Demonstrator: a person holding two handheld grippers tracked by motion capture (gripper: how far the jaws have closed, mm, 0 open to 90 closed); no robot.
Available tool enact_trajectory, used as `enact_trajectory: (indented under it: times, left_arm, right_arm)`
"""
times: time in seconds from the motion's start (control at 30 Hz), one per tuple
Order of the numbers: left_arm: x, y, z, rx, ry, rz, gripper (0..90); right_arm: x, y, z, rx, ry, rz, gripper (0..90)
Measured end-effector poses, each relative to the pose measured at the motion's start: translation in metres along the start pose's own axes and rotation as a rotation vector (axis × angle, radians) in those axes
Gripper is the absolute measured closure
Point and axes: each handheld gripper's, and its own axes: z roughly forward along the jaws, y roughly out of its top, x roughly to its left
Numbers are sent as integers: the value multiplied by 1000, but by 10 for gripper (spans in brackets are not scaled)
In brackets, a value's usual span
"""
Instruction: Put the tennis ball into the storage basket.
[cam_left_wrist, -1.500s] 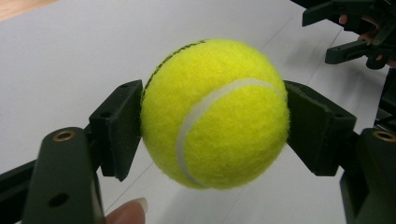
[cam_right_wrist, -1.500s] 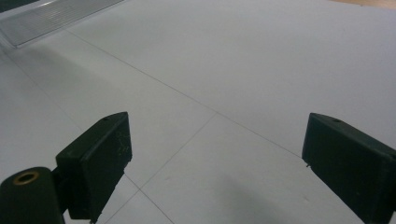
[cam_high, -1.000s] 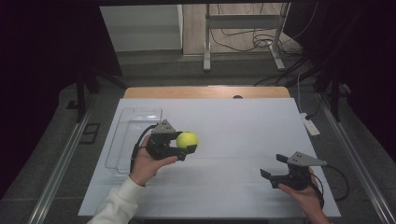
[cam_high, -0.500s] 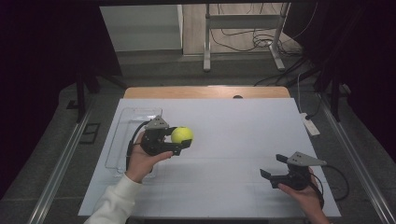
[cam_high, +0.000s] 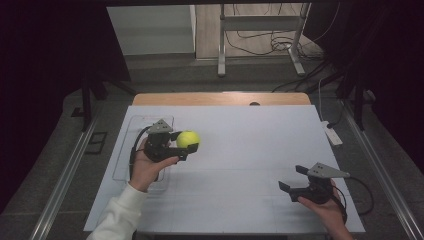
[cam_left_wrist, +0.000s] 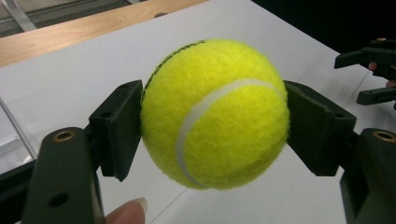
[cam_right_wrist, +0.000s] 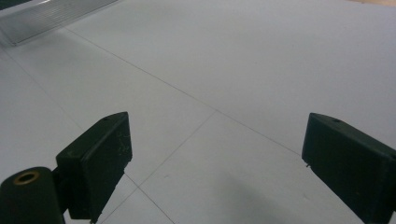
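A yellow tennis ball (cam_high: 188, 139) hangs above the white table, held between the jaws of my left gripper (cam_high: 186, 142), which sits at the left by the clear tray. In the left gripper view the ball (cam_left_wrist: 214, 113) is squeezed between the two black pads (cam_left_wrist: 117, 127), and the gripper (cam_left_wrist: 212, 123) is shut on it. My right gripper (cam_high: 291, 179) rests low at the table's front right. Its jaws stand wide apart with nothing between them, as the right gripper view shows (cam_right_wrist: 219, 168).
A clear plastic tray (cam_high: 131, 134) lies on the left side of the white table top (cam_high: 250, 145), partly under the left hand. A white power strip (cam_high: 331, 133) lies off the right edge. A metal stand (cam_high: 260, 35) rises beyond the table.
My left gripper has carried the ball a little to the left and farther back, towards the tray. The right gripper has stayed where it was.
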Motion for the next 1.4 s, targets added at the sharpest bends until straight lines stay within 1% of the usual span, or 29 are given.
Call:
enact_trajectory:
  times: [0.27, 0.5, 0.73, 1.0, 1.4]
  left_arm:
    - [9, 0, -6, -16, 17, -21, 269]
    - [15, 0, -9, -28, 28, -35, 269]
    - [21, 0, -13, -39, 48, -43, 269]
    - [27, 0, -18, -54, 67, -65, 269]
    - [37, -1, -22, -64, 82, -86, 269]
  right_arm:
    - [0, 0, 0, 1, -2, -2, 87]
    - [0, 0, 0, 1, -2, -4, 87]
    - [0, 0, 0, 2, -2, -4, 87]
    - [0, 0, 0, 2, -2, -4, 87]
    - [0, 0, 1, 5, -3, -2, 87]
